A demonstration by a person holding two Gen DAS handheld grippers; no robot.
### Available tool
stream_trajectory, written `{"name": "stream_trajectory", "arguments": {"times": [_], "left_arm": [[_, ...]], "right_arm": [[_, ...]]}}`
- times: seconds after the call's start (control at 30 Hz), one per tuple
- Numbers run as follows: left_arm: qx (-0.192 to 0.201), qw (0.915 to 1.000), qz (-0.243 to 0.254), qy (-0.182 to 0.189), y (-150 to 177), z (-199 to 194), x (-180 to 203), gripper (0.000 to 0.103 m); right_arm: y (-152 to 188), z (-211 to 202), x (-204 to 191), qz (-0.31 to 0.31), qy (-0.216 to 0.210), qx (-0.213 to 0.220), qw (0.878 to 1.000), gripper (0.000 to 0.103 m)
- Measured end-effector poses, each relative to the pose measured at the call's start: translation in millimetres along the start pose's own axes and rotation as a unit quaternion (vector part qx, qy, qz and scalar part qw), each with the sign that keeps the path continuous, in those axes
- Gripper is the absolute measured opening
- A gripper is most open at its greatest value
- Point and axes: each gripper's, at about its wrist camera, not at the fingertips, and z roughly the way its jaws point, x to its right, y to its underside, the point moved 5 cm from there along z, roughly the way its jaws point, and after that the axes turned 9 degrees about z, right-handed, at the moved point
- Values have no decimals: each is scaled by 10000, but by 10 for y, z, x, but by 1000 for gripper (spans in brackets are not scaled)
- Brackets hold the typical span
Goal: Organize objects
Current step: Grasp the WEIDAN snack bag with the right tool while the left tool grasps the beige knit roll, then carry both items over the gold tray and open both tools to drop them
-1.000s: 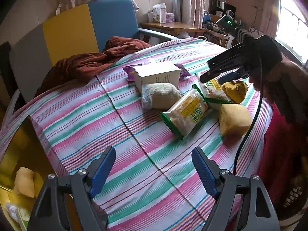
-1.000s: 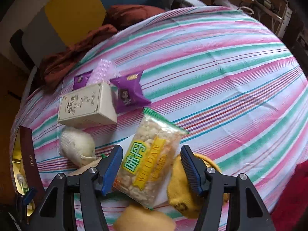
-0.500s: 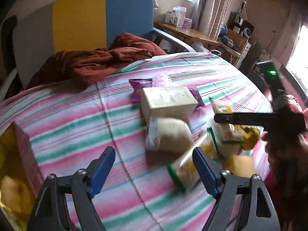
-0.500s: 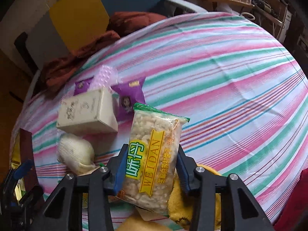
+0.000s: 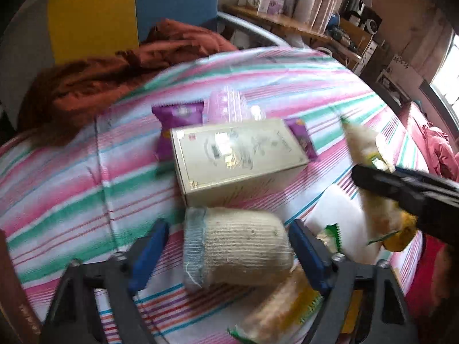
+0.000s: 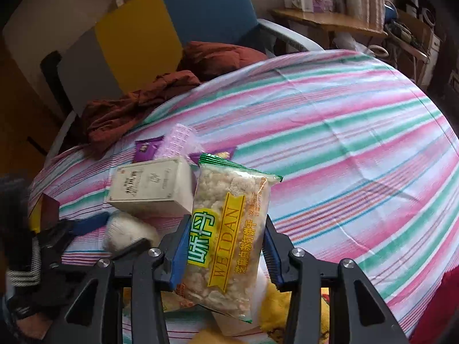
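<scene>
My right gripper (image 6: 223, 246) is shut on a green-and-yellow snack packet (image 6: 229, 229) and holds it lifted above the striped table (image 6: 344, 149); the packet also shows in the left wrist view (image 5: 370, 154). My left gripper (image 5: 229, 252) is open, its blue fingers on either side of a rolled cream sock (image 5: 238, 252), also seen in the right wrist view (image 6: 126, 232). A cream box (image 5: 235, 157) lies just beyond the sock. Purple snack packets (image 5: 175, 123) and a clear pink box (image 5: 226, 106) lie behind it.
A second snack packet (image 5: 278, 315) lies under my left gripper's right finger. A yellow cloth (image 6: 281, 306) lies below the lifted packet. A rust-red blanket (image 5: 129, 68) lies on the chair (image 6: 178, 25) behind the table. A brown box edge (image 6: 48, 209) sits at the table's left.
My right gripper has closed on the snack packet and lifted it off the table. My left gripper has moved forward and down until its open fingers flank the cream sock.
</scene>
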Motion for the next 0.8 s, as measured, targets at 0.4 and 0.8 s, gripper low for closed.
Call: {"name": "stream_trajectory", "arguments": {"times": [0.4,0.8], "left_arm": [[611,9965,-561,-31,323,-593,-264,67],[1309,9868,-697,-647,814,-1652,-542,67]], "right_arm": [[-60,-110,-101,-195,-213,348,9990,46],[86,-256,-591,-750,-804,367,9933,46]]}}
